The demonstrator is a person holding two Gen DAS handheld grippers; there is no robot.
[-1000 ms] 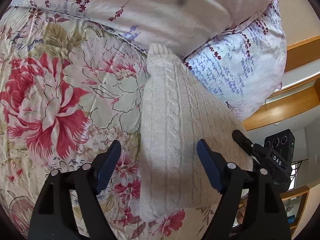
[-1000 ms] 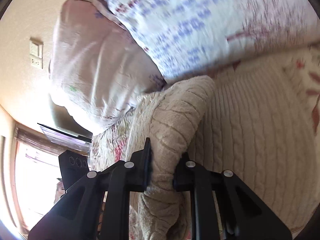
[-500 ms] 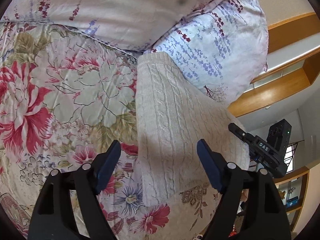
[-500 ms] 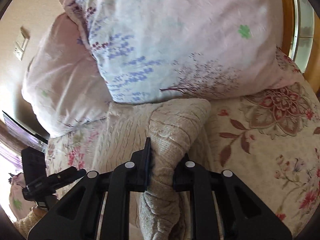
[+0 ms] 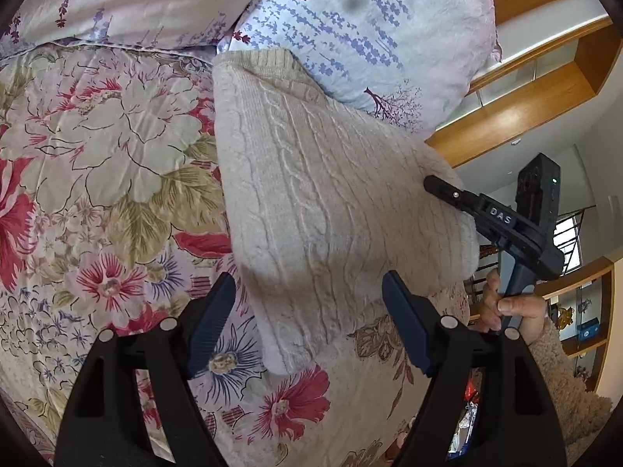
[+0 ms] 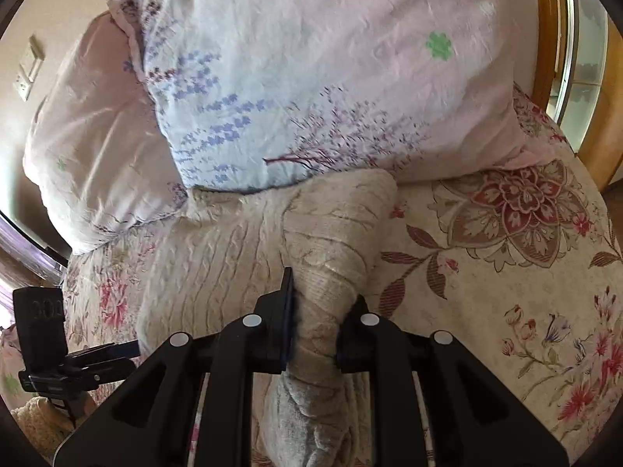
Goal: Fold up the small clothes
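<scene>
A cream cable-knit sweater [image 5: 319, 194] lies on the floral bedspread [image 5: 109, 179], its top end against a pillow. My left gripper [image 5: 309, 321] is open above the sweater's near corner, and its blue pads [image 5: 212, 323] do not press on the knit. My right gripper [image 6: 321, 311] is shut on a bunched fold of the sweater [image 6: 331, 264] at its right edge. From the left wrist view that right gripper [image 5: 447, 190] shows at the sweater's right side, held by a hand [image 5: 510, 307]. The left gripper [image 6: 97, 358] appears low at the left of the right wrist view.
Two pale flower-print pillows [image 5: 373, 39] [image 6: 319, 78] stand at the head of the bed just behind the sweater. Wooden shelves [image 5: 545, 89] and a window lie beyond the bed's right side. Bare bedspread [image 6: 506, 233] spreads to the right of the sweater.
Both grippers have swung across the bed. The left one has drawn back toward the sweater's near corner and stays open. The right one keeps its grip and has turned, so the sweater's body now lies to its left.
</scene>
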